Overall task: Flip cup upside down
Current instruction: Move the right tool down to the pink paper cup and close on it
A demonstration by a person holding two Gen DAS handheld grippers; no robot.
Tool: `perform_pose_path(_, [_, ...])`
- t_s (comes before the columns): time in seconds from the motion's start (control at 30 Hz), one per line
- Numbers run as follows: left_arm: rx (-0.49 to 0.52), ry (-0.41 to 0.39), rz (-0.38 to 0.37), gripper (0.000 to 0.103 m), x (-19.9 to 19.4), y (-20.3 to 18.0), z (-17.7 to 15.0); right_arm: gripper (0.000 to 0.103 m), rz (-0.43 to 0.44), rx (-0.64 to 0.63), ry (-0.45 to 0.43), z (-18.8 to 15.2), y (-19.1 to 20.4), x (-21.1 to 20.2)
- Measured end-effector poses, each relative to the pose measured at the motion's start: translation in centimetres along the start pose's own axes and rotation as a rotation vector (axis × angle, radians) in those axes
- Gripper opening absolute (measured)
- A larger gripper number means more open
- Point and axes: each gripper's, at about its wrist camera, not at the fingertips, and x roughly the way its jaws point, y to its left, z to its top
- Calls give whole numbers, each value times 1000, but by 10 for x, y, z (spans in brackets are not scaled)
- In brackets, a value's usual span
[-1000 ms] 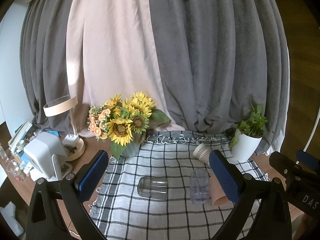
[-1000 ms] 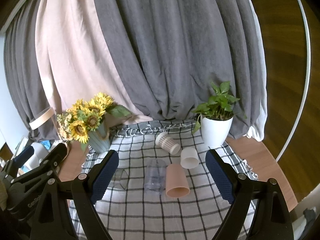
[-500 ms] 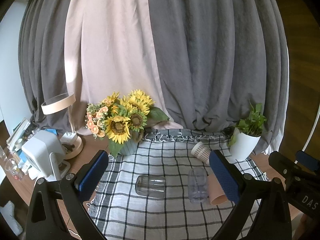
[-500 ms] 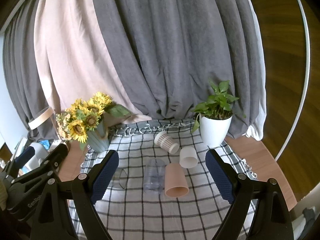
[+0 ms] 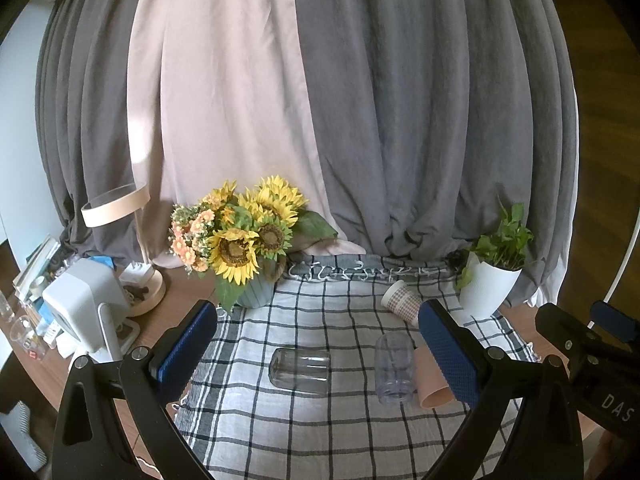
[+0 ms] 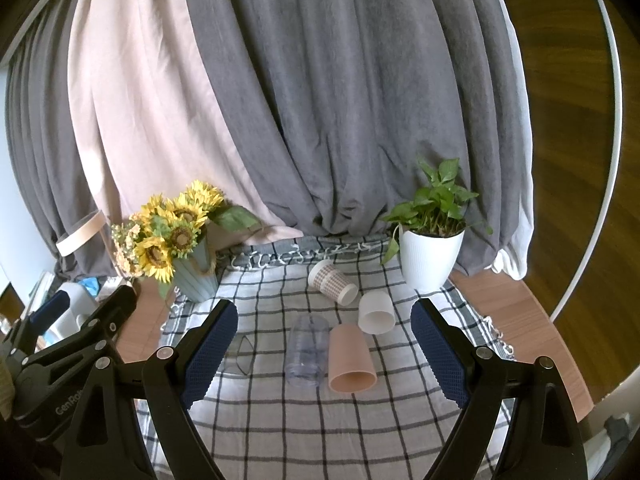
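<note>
Left gripper [image 5: 318,350] and right gripper [image 6: 324,350] above the checked cloth [image 6: 320,420] — fingers wide, empty — five cups on their sides.

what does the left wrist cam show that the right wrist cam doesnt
Only the left wrist view shows the clear glass lying whole on its side; the right wrist view hides most of it behind a finger.

Only the right wrist view shows the white cup, hidden in the left view.

Both show the clear plastic cup, pink cup, patterned paper cup, sunflowers and potted plant on the checked cloth.
</note>
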Motion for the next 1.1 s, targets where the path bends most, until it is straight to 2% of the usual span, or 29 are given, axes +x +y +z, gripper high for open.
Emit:
perform_pose_path(0.37, [6,28,-3,103,11,-6,0,89,1,0,22,4,-5,8])
perform_pose_path(0.53, [10,80,9,103,27,-14,-5,90,2,-8,46,4,-10,20])
perform_pose_path(0.6, [7,114,12,103,38,-17,-10,94,-10,-1,76,4,-15,31])
perform_pose_path(0.83, [-4,252,45,103,83,-28,-30,95,-16,2,222,-4,-32,81])
perform_pose_path(1.1, [-34,384,99,103,134,-37,-52,95,39,-22,410,-18,-44,152])
